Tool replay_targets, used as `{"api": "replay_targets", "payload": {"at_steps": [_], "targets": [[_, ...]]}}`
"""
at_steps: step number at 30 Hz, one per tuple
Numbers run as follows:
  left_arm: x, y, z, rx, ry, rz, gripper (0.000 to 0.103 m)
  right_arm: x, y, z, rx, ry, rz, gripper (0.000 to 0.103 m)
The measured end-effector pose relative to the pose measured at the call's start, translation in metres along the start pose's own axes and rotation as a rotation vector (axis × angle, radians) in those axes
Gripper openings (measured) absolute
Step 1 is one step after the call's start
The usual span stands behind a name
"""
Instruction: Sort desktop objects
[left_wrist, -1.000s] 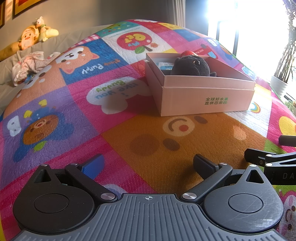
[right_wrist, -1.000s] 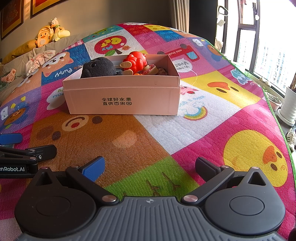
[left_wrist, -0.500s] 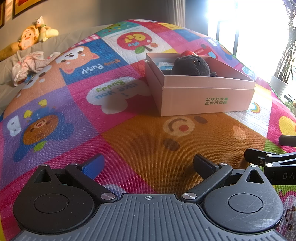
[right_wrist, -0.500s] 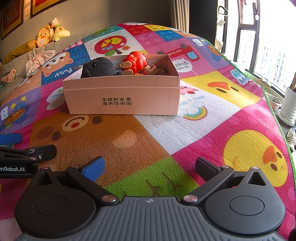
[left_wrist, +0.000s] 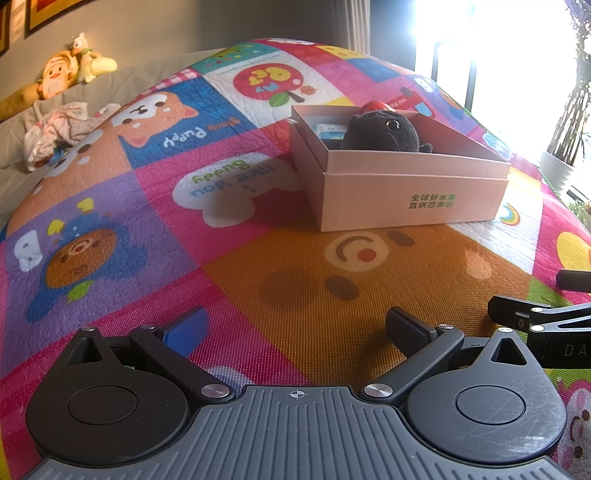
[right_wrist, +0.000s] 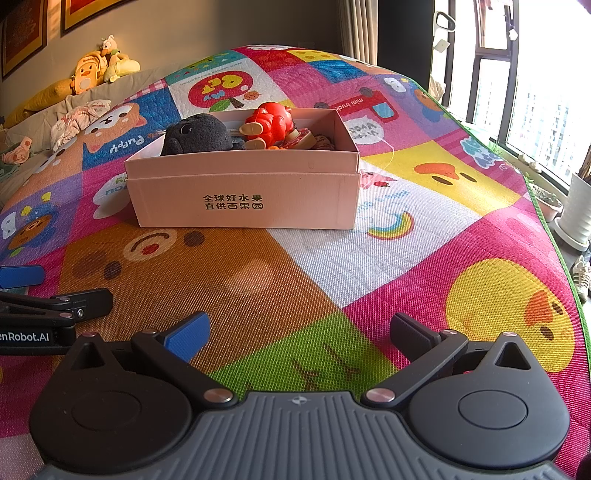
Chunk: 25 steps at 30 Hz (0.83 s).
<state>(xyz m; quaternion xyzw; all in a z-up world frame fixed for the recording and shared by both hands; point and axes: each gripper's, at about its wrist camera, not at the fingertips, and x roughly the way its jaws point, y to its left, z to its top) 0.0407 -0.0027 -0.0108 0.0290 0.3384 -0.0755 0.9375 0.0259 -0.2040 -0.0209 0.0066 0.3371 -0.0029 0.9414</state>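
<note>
A pink cardboard box (right_wrist: 243, 199) stands on the colourful play mat (right_wrist: 406, 243). It holds a dark grey plush toy (right_wrist: 197, 134), a red toy (right_wrist: 269, 120) and several small items. In the left wrist view the box (left_wrist: 410, 195) shows the plush (left_wrist: 380, 129) and the tip of the red toy. My left gripper (left_wrist: 295, 328) is open and empty, low over the mat, well short of the box. My right gripper (right_wrist: 299, 332) is open and empty beside it. Each gripper shows at the edge of the other's view.
A sofa with plush toys (right_wrist: 99, 70) and bundled clothes (right_wrist: 79, 120) stands behind the mat at far left. Windows and plant pots (right_wrist: 576, 206) line the right side. The mat's green edge (right_wrist: 546, 221) runs along the right.
</note>
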Motion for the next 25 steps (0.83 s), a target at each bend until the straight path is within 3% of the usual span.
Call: {"api": "replay_targets", "payload": {"at_steps": [14, 25], "targets": [[0.0006, 0.0014, 0.0008, -0.002, -0.001, 0.001, 0.103, -0.0001, -0.0001, 0.0001, 0.000, 0.000, 0.000, 0.103], [-0.0035, -0.0004, 0.0006, -0.005, 0.041, 0.009, 0.103, 0.0000, -0.0007, 0.0005, -0.001, 0.000, 0.000, 0.103]]}}
